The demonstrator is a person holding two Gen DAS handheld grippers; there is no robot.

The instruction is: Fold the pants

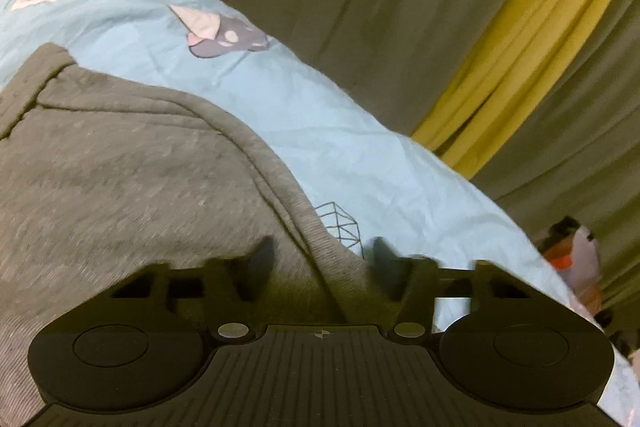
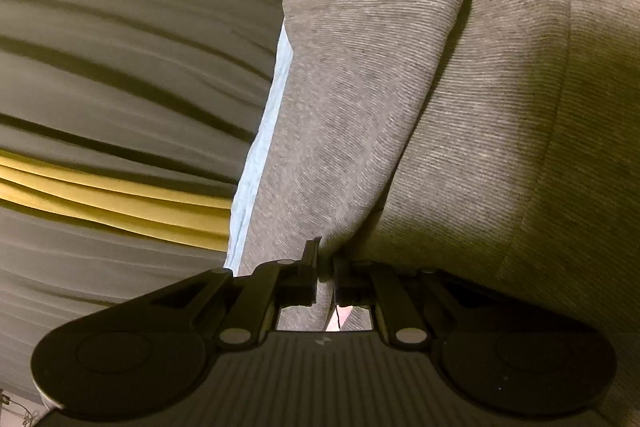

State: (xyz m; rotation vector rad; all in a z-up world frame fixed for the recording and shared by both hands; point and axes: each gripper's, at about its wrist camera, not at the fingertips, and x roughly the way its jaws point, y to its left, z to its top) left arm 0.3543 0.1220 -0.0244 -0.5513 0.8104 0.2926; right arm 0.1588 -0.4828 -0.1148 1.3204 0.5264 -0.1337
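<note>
The grey pants (image 1: 132, 163) lie spread on a bed covered by a pale blue sheet (image 1: 320, 131) with printed figures, olive and yellow curtains (image 1: 516, 39) hanging behind.

The right gripper (image 2: 326, 267) has its jaws pressed together on a ridge of the grey fabric, and from that pinch a folded leg panel (image 2: 352, 99) runs away toward twelve o'clock, its far end turned over near the top of the right wrist view. To its three o'clock lies the broader body of the pants (image 2: 540, 107); to its nine o'clock is the edge of the sheet, then the drop to the curtains.

The left gripper (image 1: 320, 259) has its jaws spread and holding nothing. A seamed edge of the pants (image 1: 304, 211) comes down from eleven o'clock and passes right between the two fingers, with cloth at nine o'clock and bare sheet at three.

So the long axis of the garment runs straight ahead of the right jaws, and the left jaws already straddle the hem. My guess is the left one need only close on that edge before both can carry the fold over together.
</note>
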